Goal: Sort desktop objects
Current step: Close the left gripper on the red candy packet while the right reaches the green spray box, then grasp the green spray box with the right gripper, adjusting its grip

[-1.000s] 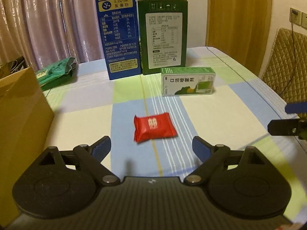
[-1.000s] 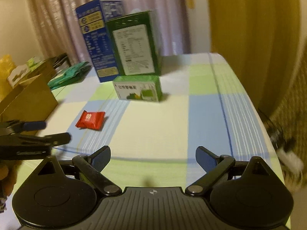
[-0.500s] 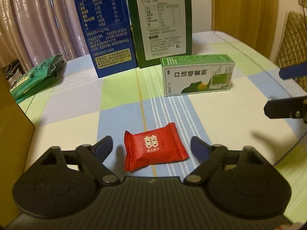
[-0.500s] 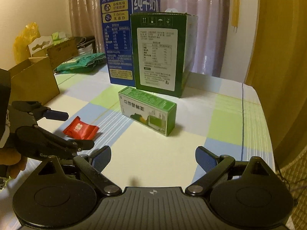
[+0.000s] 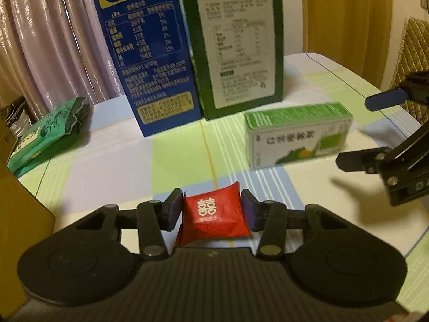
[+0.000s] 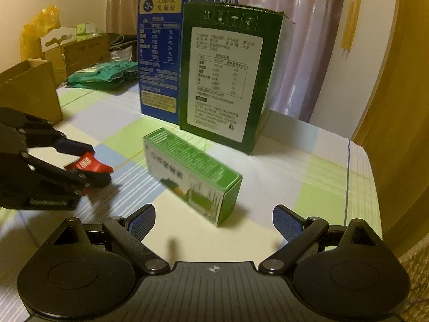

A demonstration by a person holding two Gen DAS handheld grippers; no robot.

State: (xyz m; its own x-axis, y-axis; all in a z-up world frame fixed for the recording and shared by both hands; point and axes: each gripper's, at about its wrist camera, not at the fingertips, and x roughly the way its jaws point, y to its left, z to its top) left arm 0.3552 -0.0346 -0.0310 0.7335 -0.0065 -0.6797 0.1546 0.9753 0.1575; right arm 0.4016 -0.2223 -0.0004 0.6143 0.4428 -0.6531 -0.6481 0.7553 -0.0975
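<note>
My left gripper [image 5: 211,209] is shut on a red candy packet [image 5: 214,218] with a white double-happiness mark, low over the checked tablecloth. It also shows in the right wrist view [image 6: 91,165], pinched between the left gripper's fingers. A small green and white box [image 5: 297,136] lies on its side to the right of the packet. My right gripper [image 6: 213,221] is open and empty, just in front of that box [image 6: 193,174].
A tall blue milk carton [image 5: 144,53] and a dark green carton [image 5: 236,45] stand at the back. A green bag [image 5: 45,131] lies at the back left. A brown cardboard box [image 5: 16,230] stands at the left edge. A quilted chair [image 5: 413,53] is at the right.
My left gripper moved forward over the red packet and closed on it. My right gripper moved closer to the small green box and stays open.
</note>
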